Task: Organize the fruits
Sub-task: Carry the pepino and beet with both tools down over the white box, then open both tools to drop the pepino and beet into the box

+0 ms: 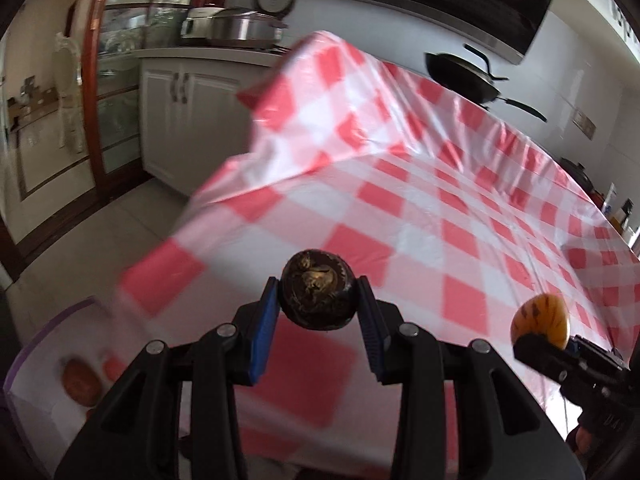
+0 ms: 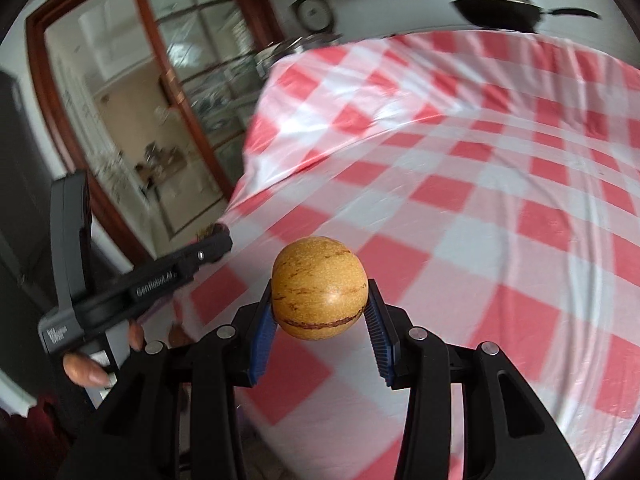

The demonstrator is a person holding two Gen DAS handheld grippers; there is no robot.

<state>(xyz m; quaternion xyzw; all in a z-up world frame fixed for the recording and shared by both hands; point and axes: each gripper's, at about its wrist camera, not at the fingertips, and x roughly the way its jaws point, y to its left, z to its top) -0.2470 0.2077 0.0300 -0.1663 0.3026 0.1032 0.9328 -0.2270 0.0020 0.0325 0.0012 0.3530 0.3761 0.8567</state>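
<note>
My left gripper point(image 1: 318, 312) is shut on a dark brown round fruit point(image 1: 317, 289) and holds it above the red-and-white checked tablecloth point(image 1: 420, 208). My right gripper point(image 2: 320, 312) is shut on a yellow-orange striped round fruit point(image 2: 319, 286), also above the cloth. That fruit shows at the right of the left wrist view point(image 1: 540, 320). The left gripper's body point(image 2: 140, 288) shows at the left of the right wrist view. A clear purple-rimmed container point(image 1: 36, 352) at the lower left holds a blurred orange-brown fruit point(image 1: 80, 380).
The table's far left corner drops off toward a tiled floor point(image 1: 80, 232). White cabinets point(image 1: 180, 112) with steel pots point(image 1: 236, 28) stand behind. A black pan point(image 1: 464, 76) sits beyond the table's far edge.
</note>
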